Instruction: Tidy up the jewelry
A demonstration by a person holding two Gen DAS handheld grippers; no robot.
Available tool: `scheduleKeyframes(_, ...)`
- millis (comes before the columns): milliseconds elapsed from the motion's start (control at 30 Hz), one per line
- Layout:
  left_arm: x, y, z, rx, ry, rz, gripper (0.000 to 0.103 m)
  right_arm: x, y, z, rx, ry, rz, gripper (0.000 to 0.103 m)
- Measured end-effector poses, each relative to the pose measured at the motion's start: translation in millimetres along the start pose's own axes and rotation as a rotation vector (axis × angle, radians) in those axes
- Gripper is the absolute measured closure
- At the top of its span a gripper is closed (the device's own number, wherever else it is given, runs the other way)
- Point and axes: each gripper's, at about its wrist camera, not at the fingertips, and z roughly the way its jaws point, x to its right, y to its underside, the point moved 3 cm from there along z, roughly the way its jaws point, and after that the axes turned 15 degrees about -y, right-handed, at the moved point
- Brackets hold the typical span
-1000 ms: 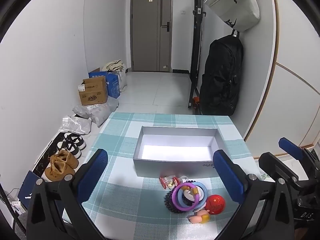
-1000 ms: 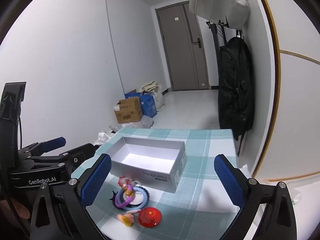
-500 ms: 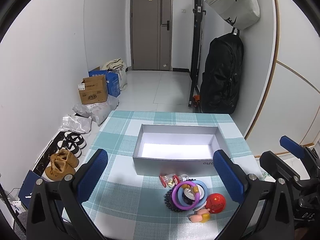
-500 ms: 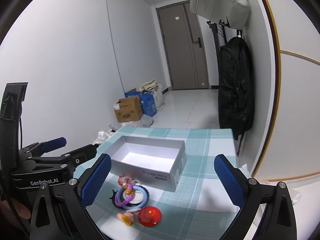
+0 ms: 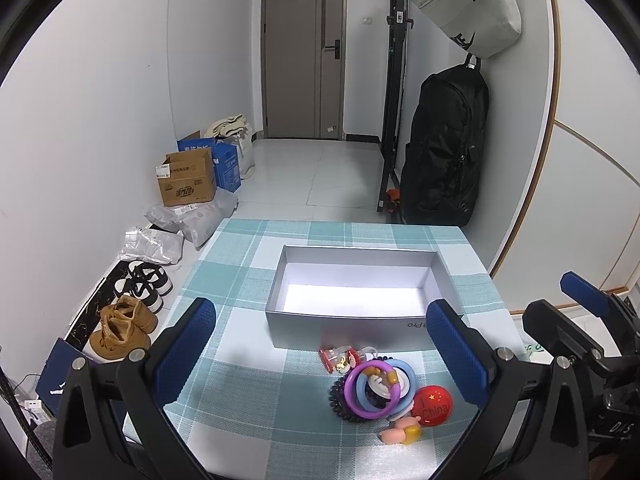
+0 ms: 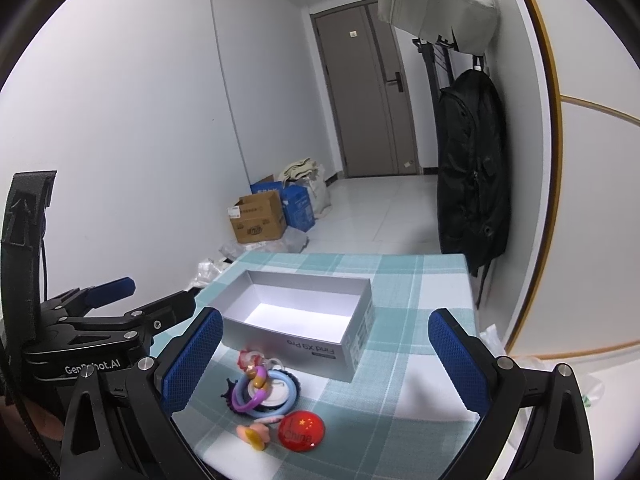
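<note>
Little is changed since 1 second ago: both grippers are drawn back slightly and raised, so the pile of trinkets is seen a touch further ahead in both wrist views, and nothing on the cloth is displaced. The left gripper [image 5: 320,356] is held wide open above the checked tablecloth [image 5: 240,400], empty and touching nothing; the right gripper [image 6: 324,356] is likewise spread wide and empty. The jewelry pile [image 5: 376,388] is heaped just in front of the open grey box [image 5: 360,276], which is bare inside: a purple ring [image 5: 370,390] and a blue ring [image 5: 402,376] are stacked on a black spiral hair tie [image 5: 340,396], with a red round badge [image 5: 432,404] beside them and a pink charm [image 5: 400,434] nearest the table edge. The first pick is judged to be pending. It is best done by lowering 1 gripper over an outlying piece such as the badge, so that the tangled rings are not dragged along.
</note>
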Motion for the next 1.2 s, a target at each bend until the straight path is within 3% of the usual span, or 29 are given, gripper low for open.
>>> scheduleKeyframes(867, 1, 4, 1, -0.012, 0.018, 0.002, 0.001, 3, 0, -1, -0.003, 0.017, 0.021, 0.000)
scheduleKeyframes(1200, 3, 12, 9, -0.074, 0.063, 0.010, 0.001, 7, -1, -2, 0.004, 0.023, 0.040, 0.000)
